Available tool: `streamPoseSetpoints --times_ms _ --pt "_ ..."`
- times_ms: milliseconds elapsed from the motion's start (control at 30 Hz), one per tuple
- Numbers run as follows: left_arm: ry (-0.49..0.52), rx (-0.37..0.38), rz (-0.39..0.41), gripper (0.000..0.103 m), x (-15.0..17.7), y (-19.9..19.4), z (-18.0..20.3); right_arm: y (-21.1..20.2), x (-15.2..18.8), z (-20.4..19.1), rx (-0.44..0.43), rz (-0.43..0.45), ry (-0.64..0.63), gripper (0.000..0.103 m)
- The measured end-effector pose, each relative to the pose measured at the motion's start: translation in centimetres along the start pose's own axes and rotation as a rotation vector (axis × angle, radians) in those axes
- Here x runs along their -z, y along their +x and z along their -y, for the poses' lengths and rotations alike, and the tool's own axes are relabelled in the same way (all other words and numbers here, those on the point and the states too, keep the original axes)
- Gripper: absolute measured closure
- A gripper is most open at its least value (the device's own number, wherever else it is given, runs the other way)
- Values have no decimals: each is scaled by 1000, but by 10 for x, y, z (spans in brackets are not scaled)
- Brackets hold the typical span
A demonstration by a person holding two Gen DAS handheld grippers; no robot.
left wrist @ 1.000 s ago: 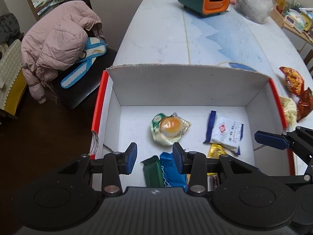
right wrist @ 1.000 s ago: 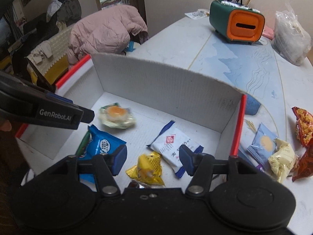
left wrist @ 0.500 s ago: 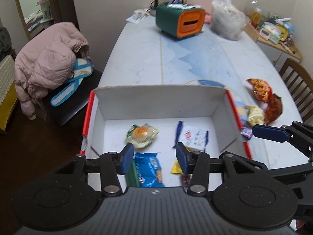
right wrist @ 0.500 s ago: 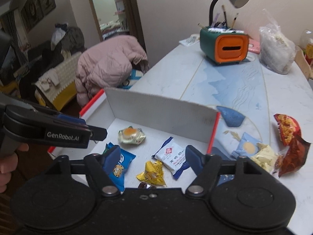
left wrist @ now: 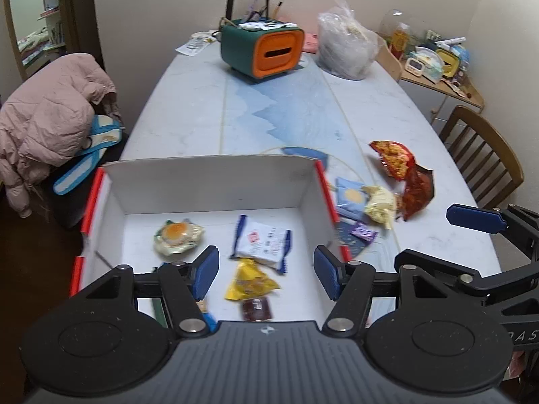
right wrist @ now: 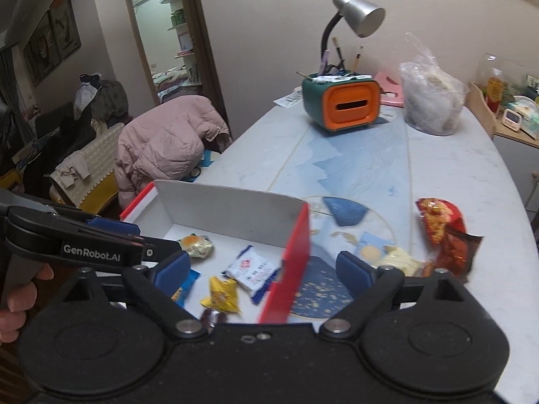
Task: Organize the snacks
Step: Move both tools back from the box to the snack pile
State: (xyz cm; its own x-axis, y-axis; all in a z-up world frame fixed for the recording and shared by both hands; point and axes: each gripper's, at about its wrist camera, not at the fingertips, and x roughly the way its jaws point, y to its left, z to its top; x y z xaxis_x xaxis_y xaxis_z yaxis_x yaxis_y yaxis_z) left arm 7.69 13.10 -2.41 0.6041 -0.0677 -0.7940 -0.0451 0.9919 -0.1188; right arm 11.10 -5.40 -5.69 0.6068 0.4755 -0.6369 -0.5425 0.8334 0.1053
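A white cardboard box (left wrist: 215,181) with red side edges sits at the near end of the table. Inside it lie a yellow-centred round snack (left wrist: 178,235), a white packet with blue ends (left wrist: 261,240), a yellow packet (left wrist: 251,281), a small dark sweet (left wrist: 256,309) and a blue packet (right wrist: 183,288). Right of the box lie two red chip bags (left wrist: 402,171), a pale yellow snack (left wrist: 379,203), a light blue packet (left wrist: 350,197) and a small purple sweet (left wrist: 363,231). My left gripper (left wrist: 266,271) hangs above the box, jaws opening, nothing between them. My right gripper (right wrist: 262,267) hangs over the box's right wall (right wrist: 293,256), jaws opening, holding nothing.
A green and orange pen holder (left wrist: 262,50) with a desk lamp (right wrist: 357,17) and a clear plastic bag (left wrist: 347,50) stand at the table's far end. A pink jacket (left wrist: 50,118) lies over a seat on the left. A wooden chair (left wrist: 485,158) stands at the right.
Both grippers have risen and pulled back from the box floor, so more of the table shows. Both sets of jaws have spread wider. The snacks in the box have stayed put.
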Motion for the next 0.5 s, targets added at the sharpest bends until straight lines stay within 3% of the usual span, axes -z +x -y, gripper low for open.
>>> streamPoseSetpoints --times_ms 133,500 --pt "-1 15 17 34 0 3 17 -12 8 21 18 9 13 3" --pt "4 64 48 32 -1 22 76 -32 23 83 50 -1 41 0"
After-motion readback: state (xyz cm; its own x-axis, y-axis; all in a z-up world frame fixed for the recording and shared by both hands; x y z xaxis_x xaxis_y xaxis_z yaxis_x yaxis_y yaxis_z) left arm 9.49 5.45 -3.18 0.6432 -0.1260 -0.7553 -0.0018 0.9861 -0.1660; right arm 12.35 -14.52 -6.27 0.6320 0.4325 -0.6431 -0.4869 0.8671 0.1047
